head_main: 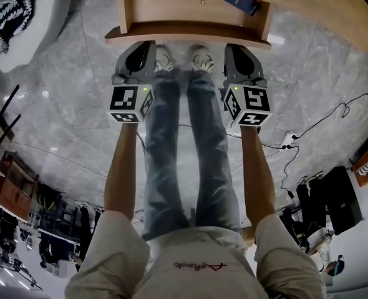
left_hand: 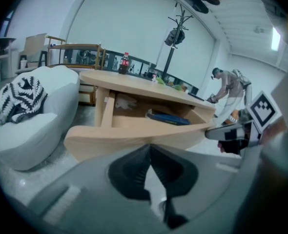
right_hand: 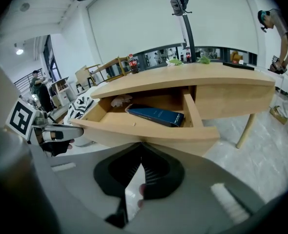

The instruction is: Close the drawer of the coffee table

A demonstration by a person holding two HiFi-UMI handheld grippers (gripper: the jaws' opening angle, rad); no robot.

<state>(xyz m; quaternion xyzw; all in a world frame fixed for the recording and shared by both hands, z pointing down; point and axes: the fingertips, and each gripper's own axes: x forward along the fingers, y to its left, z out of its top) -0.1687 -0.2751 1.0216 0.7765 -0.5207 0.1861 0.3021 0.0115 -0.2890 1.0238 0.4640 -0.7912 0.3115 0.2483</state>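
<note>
The left tool [head_main: 140, 48] and the right tool [head_main: 239, 48] each have their jaws brought together with nothing between them, as each gripper view shows. Both tips point at the curved front panel of the drawer [head_main: 187, 35], in the upper centre of the head view. The left tool is near the panel's left end and the right tool near its right end. Whether either tip touches the panel cannot be told.

The drawer stands pulled out from under the top of the wooden desk [right_hand: 197, 79]. Inside it lie a dark blue book [right_hand: 156, 115], toward the right in the right gripper view, and a crumpled white item [right_hand: 117, 100] at the back left corner. A bottle [left_hand: 125, 62] stands on the desk.

At the left of the left gripper view, a white beanbag [left_hand: 36, 130] carries a black-and-white cloth [left_hand: 19, 101]. In the head view, the person's legs [head_main: 212, 148] run down the centre of the frame between the two tools.
</note>
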